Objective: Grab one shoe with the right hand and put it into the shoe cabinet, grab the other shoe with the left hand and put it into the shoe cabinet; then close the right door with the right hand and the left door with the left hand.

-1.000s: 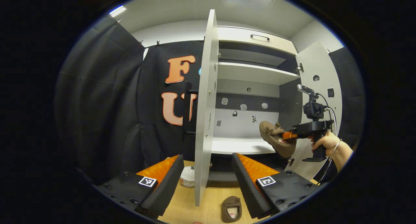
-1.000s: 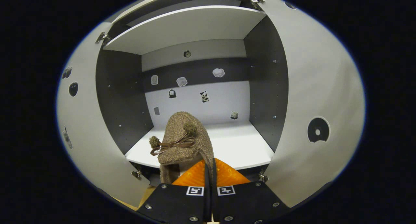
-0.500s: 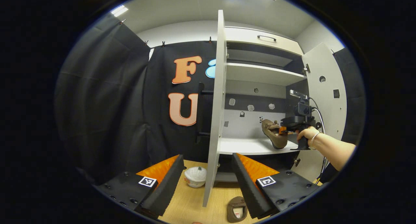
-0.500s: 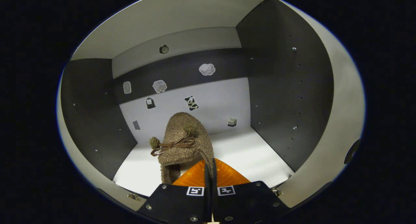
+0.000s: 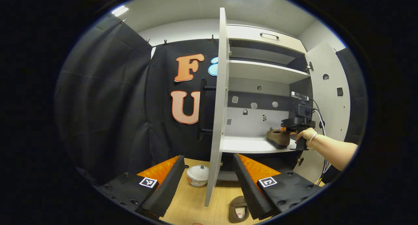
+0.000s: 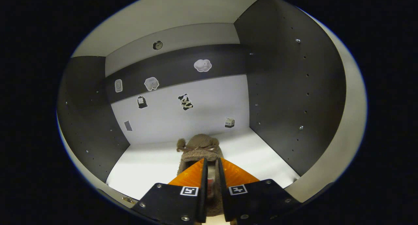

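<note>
A brown fuzzy shoe with a bow lies flat on the white lower shelf inside the cabinet. My right gripper stands over its heel, the fingers a narrow gap apart, with the shoe's opening visible between them. In the left gripper view the same shoe rests on the shelf, with the right gripper and a hand at its heel. The other shoe lies on the wooden floor. My left gripper hangs open and holds nothing, well short of the cabinet.
The left door stands open, edge-on to me, straight ahead of the left gripper. The right door is swung wide behind the arm. A small white bowl-like object sits on the floor by the left door's foot.
The right gripper pushed deeper into the cabinet and lowered the shoe from tilted in the air to flat on the shelf. Its fingers have parted slightly. The left gripper barely moved.
</note>
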`<state>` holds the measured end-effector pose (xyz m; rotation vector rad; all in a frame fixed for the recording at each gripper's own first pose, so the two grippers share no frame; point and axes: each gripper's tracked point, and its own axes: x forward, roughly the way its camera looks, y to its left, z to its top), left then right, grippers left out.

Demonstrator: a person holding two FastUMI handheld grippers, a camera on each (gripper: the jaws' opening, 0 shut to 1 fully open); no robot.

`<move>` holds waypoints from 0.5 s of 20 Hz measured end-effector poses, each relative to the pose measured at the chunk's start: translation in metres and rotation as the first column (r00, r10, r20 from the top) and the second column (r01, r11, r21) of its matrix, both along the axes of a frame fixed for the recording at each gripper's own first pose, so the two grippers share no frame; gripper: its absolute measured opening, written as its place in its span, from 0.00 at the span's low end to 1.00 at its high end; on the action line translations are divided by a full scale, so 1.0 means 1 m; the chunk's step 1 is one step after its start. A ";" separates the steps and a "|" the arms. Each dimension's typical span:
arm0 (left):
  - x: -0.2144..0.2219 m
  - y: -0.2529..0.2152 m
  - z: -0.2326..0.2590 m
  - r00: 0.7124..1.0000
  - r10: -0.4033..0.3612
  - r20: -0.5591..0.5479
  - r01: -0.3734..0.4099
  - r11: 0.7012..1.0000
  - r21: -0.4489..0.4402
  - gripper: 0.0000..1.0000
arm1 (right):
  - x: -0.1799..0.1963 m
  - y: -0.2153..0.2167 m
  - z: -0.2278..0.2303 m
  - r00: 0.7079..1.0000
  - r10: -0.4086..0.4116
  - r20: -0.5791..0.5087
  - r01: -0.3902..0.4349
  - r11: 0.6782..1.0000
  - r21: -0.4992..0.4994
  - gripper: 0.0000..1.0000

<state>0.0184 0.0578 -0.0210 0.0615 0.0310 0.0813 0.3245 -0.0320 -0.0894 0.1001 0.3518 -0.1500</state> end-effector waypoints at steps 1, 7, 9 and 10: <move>0.000 -0.003 -0.001 1.000 -0.005 -0.002 0.005 1.000 -0.001 0.94 | -0.005 0.001 0.002 1.000 0.007 0.004 -0.007 1.000 0.003 0.26; 0.000 -0.025 -0.012 0.998 -0.051 -0.027 0.051 0.999 -0.016 0.97 | -0.054 0.005 0.015 0.996 0.056 0.064 -0.052 0.997 -0.056 0.72; 0.000 -0.033 -0.018 0.997 -0.071 -0.041 0.069 0.997 -0.027 0.96 | -0.076 0.008 0.020 0.993 0.077 0.093 -0.069 0.994 -0.083 0.83; -0.001 -0.038 -0.022 0.996 -0.078 -0.052 0.077 0.997 -0.031 0.96 | -0.087 0.009 0.023 0.990 0.085 0.109 -0.076 0.993 -0.090 0.89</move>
